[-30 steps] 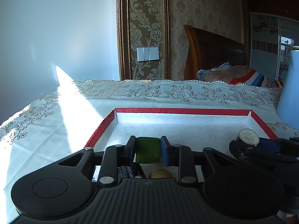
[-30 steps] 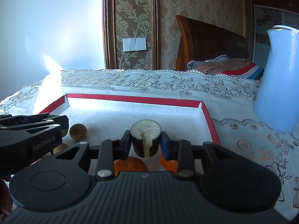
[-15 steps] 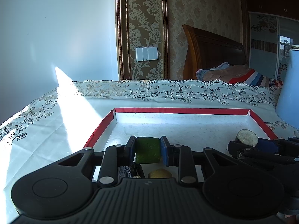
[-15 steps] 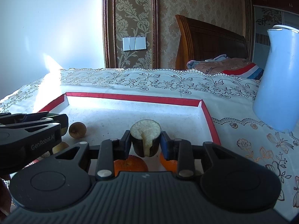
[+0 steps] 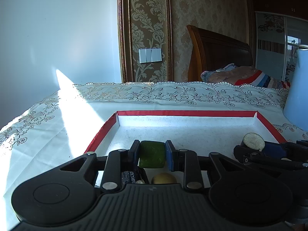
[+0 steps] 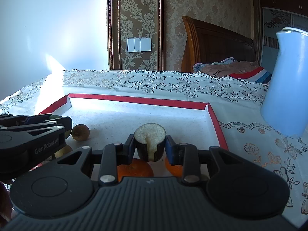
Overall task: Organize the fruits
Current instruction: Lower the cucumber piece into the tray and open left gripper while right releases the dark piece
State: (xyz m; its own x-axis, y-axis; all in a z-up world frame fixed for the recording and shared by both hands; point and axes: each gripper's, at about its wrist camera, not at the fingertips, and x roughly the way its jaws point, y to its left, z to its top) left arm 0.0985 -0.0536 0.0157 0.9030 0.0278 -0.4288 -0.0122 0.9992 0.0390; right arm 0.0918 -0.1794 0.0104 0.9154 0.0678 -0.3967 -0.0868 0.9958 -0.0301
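Fruit is what both grippers carry just now. The left gripper (image 5: 152, 155) has its fingers closed on a green fruit (image 5: 152, 154), held low in the middle of the left wrist view, above the near end of a red-rimmed tray (image 5: 184, 113). Under it, at the bottom centre of that view, sit a yellowish round fruit (image 5: 163, 178) and a dark piece (image 5: 129, 176) that I cannot identify. The right gripper (image 6: 149, 147) has its fingers shut on a dark-skinned fruit with a pale cut face (image 6: 150, 144), lower centre of the right wrist view. Beneath it lie two oranges (image 6: 134, 170), partly hidden by the gripper body, and a small brown fruit (image 6: 80, 132) rests on the tray floor at centre left, just beside the left gripper's tip.

The tray stands on a counter under a lace cloth (image 6: 154, 85), and a pale blue jug (image 6: 286, 84) stands off the tray at the right edge.

To my eye this is the carrying step: each piece is lifted and waits to be set down. The far half of the tray is bare, so the next move seems to call for choosing a spot there, lowering each fruit until it rests, then opening the fingers without knocking the fruit below.
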